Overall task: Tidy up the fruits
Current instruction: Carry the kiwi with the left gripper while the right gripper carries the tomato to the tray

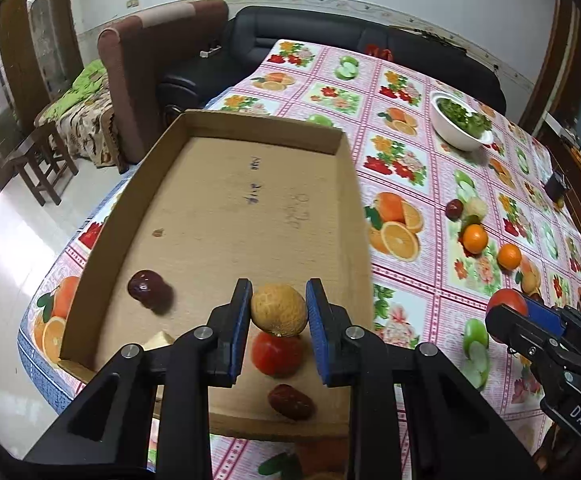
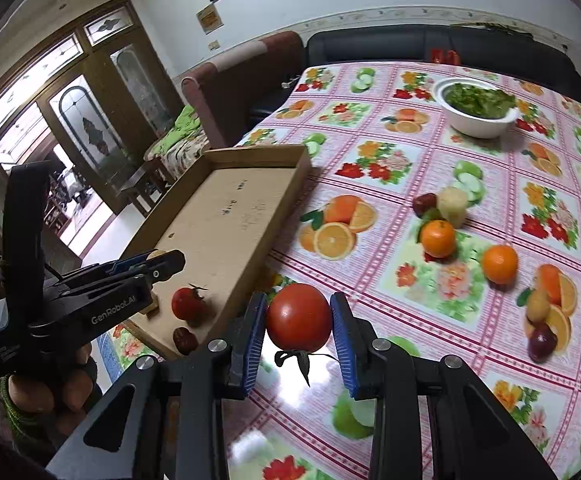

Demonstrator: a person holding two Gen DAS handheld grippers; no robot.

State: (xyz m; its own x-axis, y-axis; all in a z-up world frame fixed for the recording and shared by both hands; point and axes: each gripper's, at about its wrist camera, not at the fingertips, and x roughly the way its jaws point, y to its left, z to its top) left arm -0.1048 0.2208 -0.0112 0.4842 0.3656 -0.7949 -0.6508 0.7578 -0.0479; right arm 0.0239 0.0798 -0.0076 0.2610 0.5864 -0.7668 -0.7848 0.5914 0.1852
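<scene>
My left gripper [image 1: 277, 310] is shut on a tan netted melon [image 1: 278, 309] and holds it over the near end of the cardboard tray [image 1: 250, 184]. In the tray lie a red tomato [image 1: 276, 354], a dark red date [image 1: 290, 401], a dark plum [image 1: 146, 287] and a pale chunk [image 1: 158, 339]. My right gripper [image 2: 298, 320] is shut on a red tomato [image 2: 298, 317] above the tablecloth, just right of the tray [image 2: 226, 216]. Loose on the table are two oranges [image 2: 437, 238] [image 2: 499, 263], a pale fruit [image 2: 452, 204] and dark plums [image 2: 424, 203] [image 2: 541, 342].
A white bowl of greens [image 2: 476, 110] stands at the far side of the table. A fruit-printed tablecloth [image 2: 370, 160] covers the table. A brown armchair [image 1: 158, 68] and a black sofa [image 1: 330, 40] stand beyond the table's far edge. The floor drops off left of the tray.
</scene>
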